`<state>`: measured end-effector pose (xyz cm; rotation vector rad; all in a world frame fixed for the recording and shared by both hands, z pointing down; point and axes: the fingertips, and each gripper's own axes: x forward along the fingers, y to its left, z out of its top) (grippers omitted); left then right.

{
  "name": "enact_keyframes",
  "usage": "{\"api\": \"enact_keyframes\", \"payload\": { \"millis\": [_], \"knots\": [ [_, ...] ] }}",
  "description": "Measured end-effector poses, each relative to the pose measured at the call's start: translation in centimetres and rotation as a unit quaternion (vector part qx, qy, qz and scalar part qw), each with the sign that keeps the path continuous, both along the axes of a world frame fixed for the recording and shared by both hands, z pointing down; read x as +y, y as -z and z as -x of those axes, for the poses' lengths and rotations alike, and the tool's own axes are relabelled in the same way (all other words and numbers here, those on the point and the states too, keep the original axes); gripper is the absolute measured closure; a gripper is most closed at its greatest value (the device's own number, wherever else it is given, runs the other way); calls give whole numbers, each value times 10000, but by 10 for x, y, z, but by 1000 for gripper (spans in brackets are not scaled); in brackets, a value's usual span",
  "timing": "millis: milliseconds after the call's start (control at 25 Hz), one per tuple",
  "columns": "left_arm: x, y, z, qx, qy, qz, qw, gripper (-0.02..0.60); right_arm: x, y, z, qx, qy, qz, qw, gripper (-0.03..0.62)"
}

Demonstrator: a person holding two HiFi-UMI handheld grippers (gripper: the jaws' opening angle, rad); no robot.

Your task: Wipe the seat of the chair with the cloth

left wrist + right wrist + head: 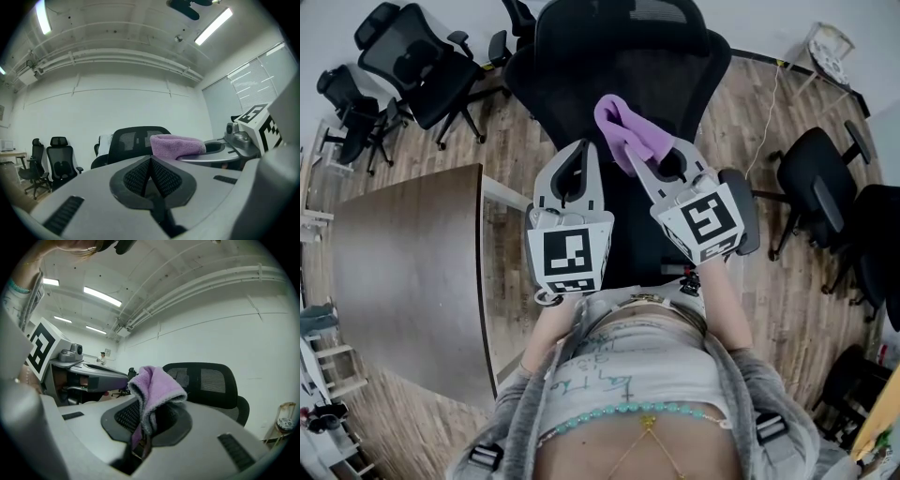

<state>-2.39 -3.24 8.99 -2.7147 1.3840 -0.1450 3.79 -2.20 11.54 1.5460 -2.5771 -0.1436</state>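
Note:
A folded purple cloth (623, 129) (152, 387) (177, 145) is pinched in my right gripper (630, 159) (146, 420), which is shut on it and held above the black mesh office chair (628, 66) (211, 383) (133, 140). The cloth sticks up past the jaw tips. My left gripper (583, 148) (151, 164) is beside it on the left, shut with nothing between its pads. Both grippers point toward the chair's backrest. The chair's seat is mostly hidden beneath the grippers in the head view.
A brown wooden table (408, 272) lies to the left of the chair. Several other black office chairs (417, 66) (825, 187) stand on the wood floor at the far left and at the right. A white cable (769, 112) runs across the floor at the right.

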Motion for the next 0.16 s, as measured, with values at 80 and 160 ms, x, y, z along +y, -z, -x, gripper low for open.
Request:
{"api": "enact_keyframes", "payload": {
  "millis": [80,160],
  "knots": [
    [0,-2,-2,-12,-17,12,10000,580,0,-1,-1,8,-16,13,10000,546],
    [-1,-2,-3,-20,-31,20,10000,580,0,-2,-3,10,-32,27,10000,547]
  ]
}}
